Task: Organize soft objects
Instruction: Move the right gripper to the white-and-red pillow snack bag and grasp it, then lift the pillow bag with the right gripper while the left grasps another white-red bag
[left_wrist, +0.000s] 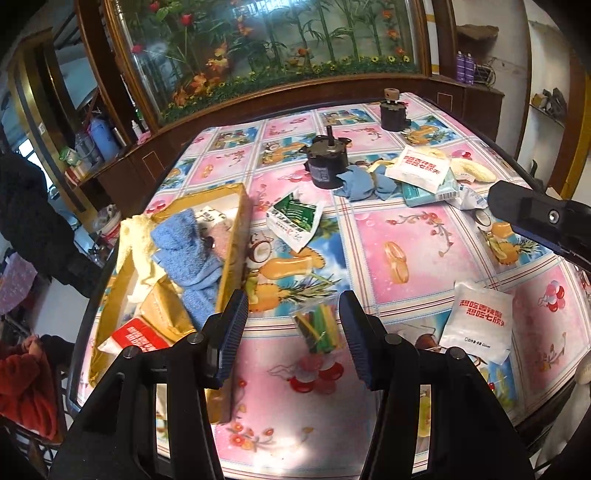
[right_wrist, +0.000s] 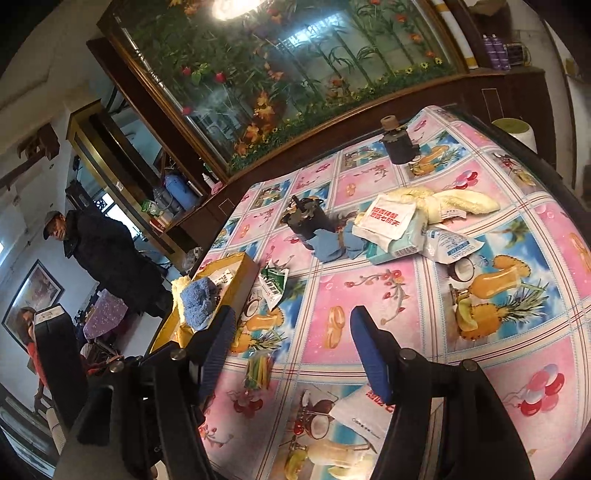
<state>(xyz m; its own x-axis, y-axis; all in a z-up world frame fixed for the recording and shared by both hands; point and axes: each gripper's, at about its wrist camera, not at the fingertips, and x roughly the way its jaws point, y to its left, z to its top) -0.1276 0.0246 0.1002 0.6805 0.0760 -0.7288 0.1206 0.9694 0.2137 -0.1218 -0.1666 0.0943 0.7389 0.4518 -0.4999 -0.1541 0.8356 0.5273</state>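
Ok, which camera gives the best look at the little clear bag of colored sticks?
The left wrist view: the bag of colored sticks lies unobstructed between the open left gripper fingers. The right wrist view shows it smaller, off to the side beside one finger.

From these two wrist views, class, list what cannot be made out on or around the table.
- Yellow box contents: left wrist view, blue towel covers them.
- White packet print: right wrist view, the right jaw cuts it off.
- Blue cloth: both views, partly under the packet pile.
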